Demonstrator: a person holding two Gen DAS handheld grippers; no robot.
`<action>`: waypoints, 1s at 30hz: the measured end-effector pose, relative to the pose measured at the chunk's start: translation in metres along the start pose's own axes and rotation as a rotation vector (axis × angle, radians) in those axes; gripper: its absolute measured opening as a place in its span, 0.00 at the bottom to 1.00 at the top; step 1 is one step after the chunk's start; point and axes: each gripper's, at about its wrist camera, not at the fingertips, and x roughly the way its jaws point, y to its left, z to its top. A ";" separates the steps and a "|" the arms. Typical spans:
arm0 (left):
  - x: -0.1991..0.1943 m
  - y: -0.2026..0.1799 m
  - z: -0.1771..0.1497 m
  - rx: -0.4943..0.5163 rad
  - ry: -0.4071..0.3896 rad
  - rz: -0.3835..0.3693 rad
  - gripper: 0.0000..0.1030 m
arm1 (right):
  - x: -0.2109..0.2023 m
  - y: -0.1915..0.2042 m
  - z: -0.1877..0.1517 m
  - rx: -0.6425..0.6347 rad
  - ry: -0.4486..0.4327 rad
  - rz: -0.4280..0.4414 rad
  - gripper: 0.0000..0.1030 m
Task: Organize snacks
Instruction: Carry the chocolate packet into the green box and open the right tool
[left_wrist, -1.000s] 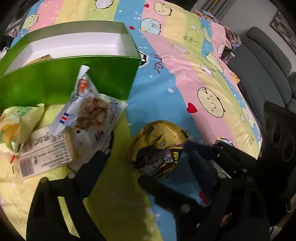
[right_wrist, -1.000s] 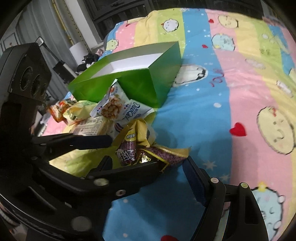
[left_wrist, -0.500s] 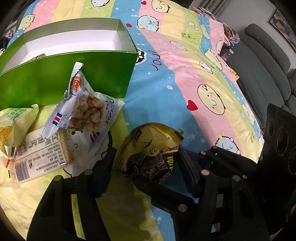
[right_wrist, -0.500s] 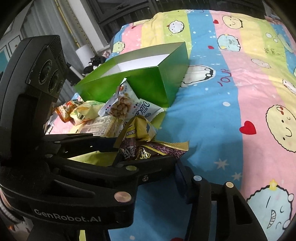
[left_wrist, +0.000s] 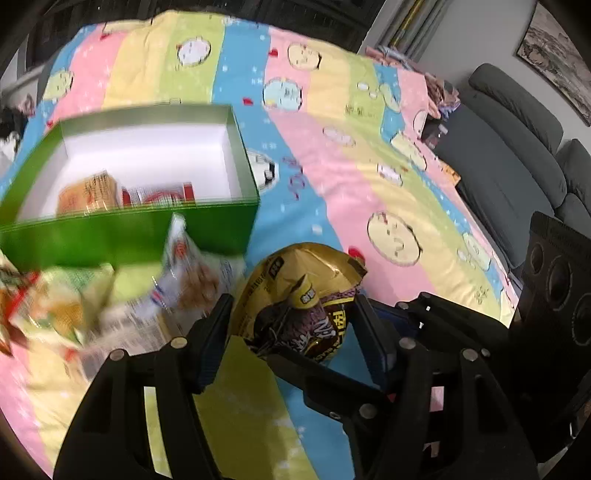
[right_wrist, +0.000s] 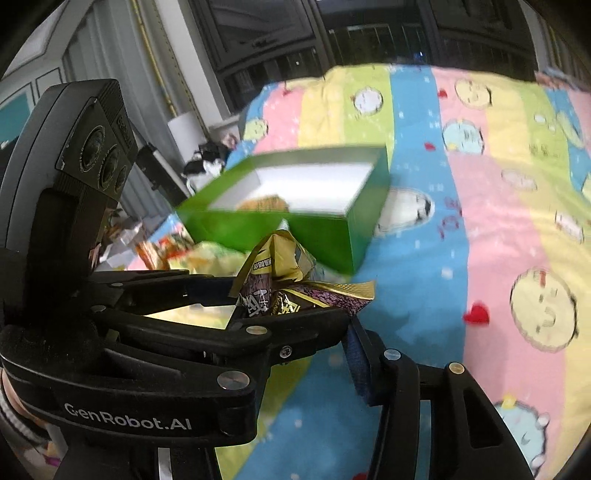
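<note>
Since the earlier frames both grippers have closed in on the gold snack bag (left_wrist: 295, 295), which now hangs lifted off the striped cartoon bedsheet (left_wrist: 332, 177) instead of lying on it; the open top of the green box (left_wrist: 129, 229) has come into fuller view. Left to right: loose snack packets (left_wrist: 74, 306), blurred beyond reading, lie before the box, in which an orange packet (left_wrist: 88, 192) and a red-and-white packet (left_wrist: 159, 194) sit, their print illegible. The left gripper (left_wrist: 291, 317) pinches the bag by its sides; the right gripper (right_wrist: 314, 325) grips it as well, though its left finger is hidden behind the other tool, marked "GenRobot.AI". The bag's dark lettering is crumpled and unreadable. A grey sofa (left_wrist: 517, 147) is cut off at right.
</note>
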 end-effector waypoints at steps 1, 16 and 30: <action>-0.003 0.001 0.006 0.004 -0.012 0.003 0.62 | -0.001 0.001 0.005 -0.006 -0.010 0.000 0.51; -0.011 0.040 0.068 0.011 -0.089 0.054 0.62 | 0.034 0.001 0.070 -0.042 -0.101 0.036 0.51; 0.025 0.086 0.093 -0.066 -0.042 0.067 0.62 | 0.092 -0.014 0.092 -0.018 -0.042 0.058 0.51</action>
